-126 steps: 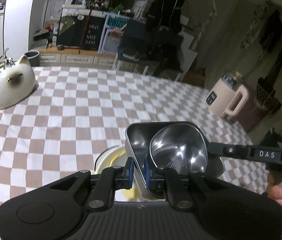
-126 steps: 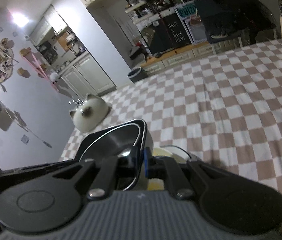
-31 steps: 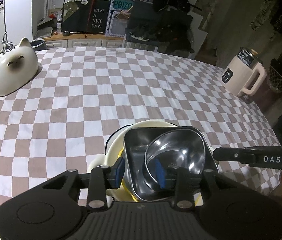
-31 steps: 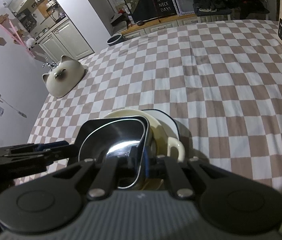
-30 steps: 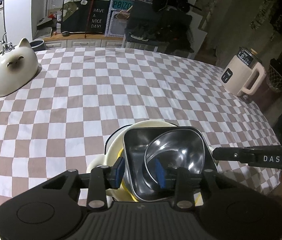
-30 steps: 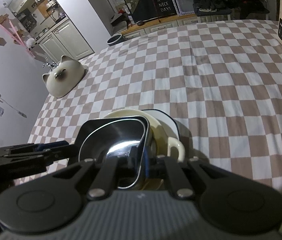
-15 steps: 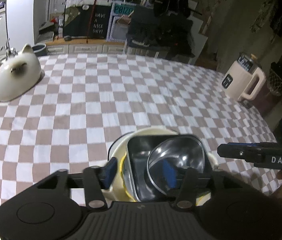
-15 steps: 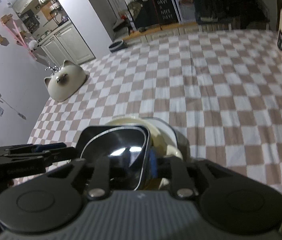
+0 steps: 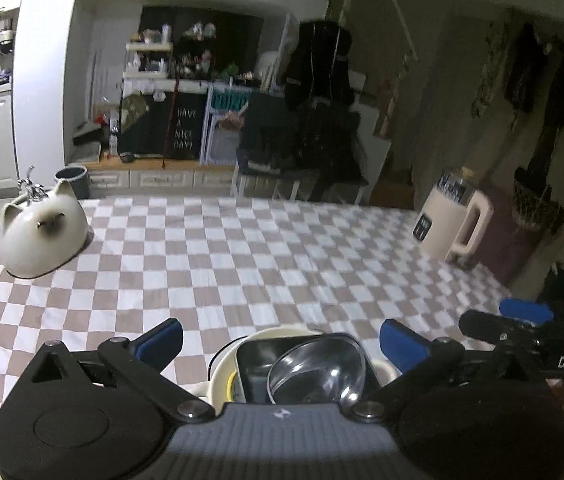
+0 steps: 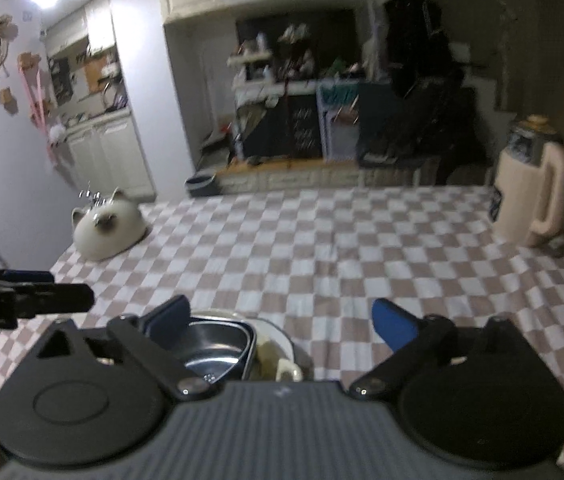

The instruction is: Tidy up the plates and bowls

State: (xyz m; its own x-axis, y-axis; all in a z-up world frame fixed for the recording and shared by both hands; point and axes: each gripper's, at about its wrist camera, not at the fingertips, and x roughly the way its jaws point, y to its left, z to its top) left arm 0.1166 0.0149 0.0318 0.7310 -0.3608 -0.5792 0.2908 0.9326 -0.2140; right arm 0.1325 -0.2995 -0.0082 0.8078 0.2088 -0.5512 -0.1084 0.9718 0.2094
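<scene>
A stack of dishes sits on the checked tablecloth at the near edge. A round steel bowl [image 9: 318,368] lies in a dark square dish [image 9: 252,364], which rests in a cream dish [image 9: 222,376] with a handle [image 10: 287,368]. My left gripper [image 9: 282,340] hovers over the stack with its jaws opening wide, pads touching nothing. My right gripper [image 10: 282,318] is also opening, and the square dish [image 10: 218,332] shows just inside its left finger, untouched. Each gripper appears in the other's view: the right gripper [image 9: 494,318] and the left gripper [image 10: 54,294].
An upturned cat-shaped ceramic bowl [image 9: 38,236] sits at the table's far left corner. A cream jug-like appliance [image 9: 454,224] with a handle stands at the far right edge. Checked tablecloth [image 10: 322,256] stretches between them. Kitchen furniture stands beyond the table.
Both grippers let go of the dark square dish's rim and opened wide. Both lifted and tilted up, so the stack dropped lower in view. The stack stayed on the table.
</scene>
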